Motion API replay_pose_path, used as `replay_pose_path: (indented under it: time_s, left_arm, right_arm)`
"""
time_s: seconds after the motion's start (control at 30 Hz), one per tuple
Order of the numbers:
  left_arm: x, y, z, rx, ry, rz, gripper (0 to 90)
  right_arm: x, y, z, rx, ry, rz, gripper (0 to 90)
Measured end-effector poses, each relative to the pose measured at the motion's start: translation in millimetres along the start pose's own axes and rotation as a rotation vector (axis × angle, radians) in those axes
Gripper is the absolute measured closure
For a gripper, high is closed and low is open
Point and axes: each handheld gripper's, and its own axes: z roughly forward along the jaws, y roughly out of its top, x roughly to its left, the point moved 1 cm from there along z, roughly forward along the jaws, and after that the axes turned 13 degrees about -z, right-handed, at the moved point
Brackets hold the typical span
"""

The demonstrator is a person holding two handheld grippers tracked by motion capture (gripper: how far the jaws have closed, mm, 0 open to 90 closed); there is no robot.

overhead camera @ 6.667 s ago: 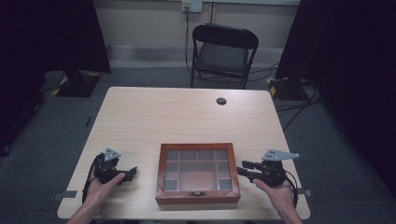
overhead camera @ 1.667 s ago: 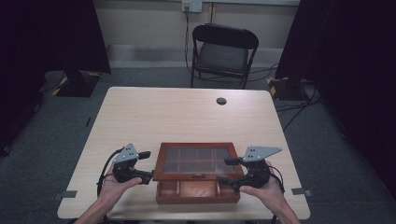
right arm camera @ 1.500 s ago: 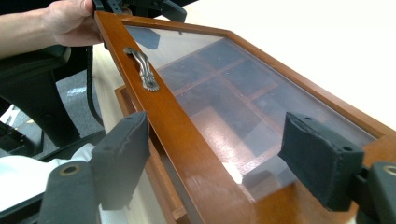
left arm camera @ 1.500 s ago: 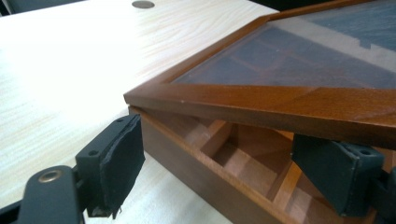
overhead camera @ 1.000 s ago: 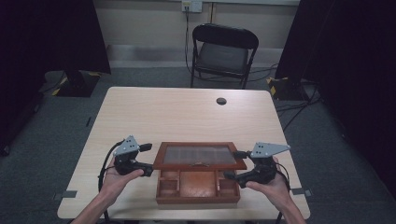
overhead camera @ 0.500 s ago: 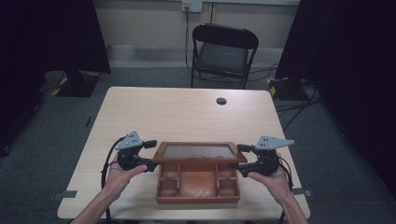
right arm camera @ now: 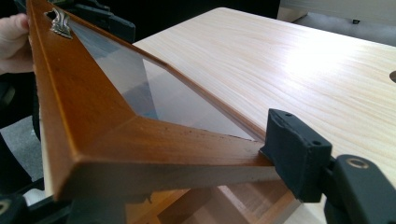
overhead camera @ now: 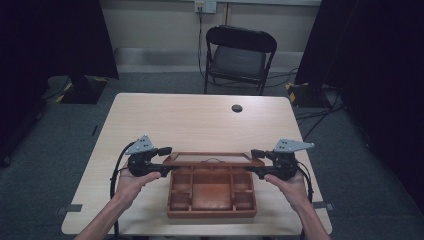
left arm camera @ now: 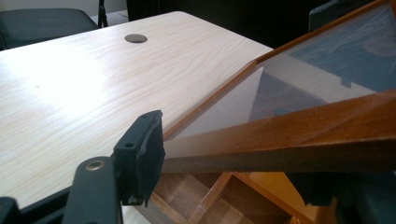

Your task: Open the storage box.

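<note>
A wooden box point(overhead camera: 212, 190) sits near the front edge of the table point(overhead camera: 200, 120), between the person's 2 hands, and its glass-paned lid point(overhead camera: 212, 159) is tilted up on the far side, well off the base. The left gripper point(overhead camera: 161, 161) has the lid's left side rail pinched between its 2 jaws; in the left gripper view one black pad point(left arm camera: 140, 156) presses against the rail's outer face while the other jaw shows below the frame, so the jaws are drawn in to about the thickness of the wood. The right gripper point(overhead camera: 256, 162) does the same on the opposite side, its pad point(right arm camera: 294, 154) flat on the rail end, with the other jaw dim beneath the frame. In that view a small metal clasp point(right arm camera: 60, 23) shows on the lid's front rail. Under the lid the base lies open to sight: a large middle compartment and smaller ones along each side, all looking empty from where I stand. My guess is that the step in hand is swinging the lid open on its rear hinge — it looks somewhere past halfway. The next move would call for both hands to rise and go back together at an even pace, so the frame doesn't twist, and for a grip firm enough that the smooth wood doesn't slip — then easing the lid to rest past upright.
</note>
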Motion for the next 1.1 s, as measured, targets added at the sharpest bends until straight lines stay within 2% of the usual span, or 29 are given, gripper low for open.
replay_pose_path:
  time_s: [0.4,0.6,1.1]
  left_arm:
    - [5.3,5.2,5.7,-0.004,0.000,0.006,45.1]
    - [9.5,9.2,6.9,0.000,-0.002,0.008,46.4]
    - [21.2,11.0,15.8,-0.001,0.002,-0.028,48.8]
  right_arm:
    - [-7.8,3.7,5.1,-0.013,-0.003,0.001,41.5]
    - [-15.1,2.3,8.8,-0.019,-0.009,0.017,43.9]
    - [-26.7,-1.8,17.4,-0.025,-0.027,0.043,45.4]
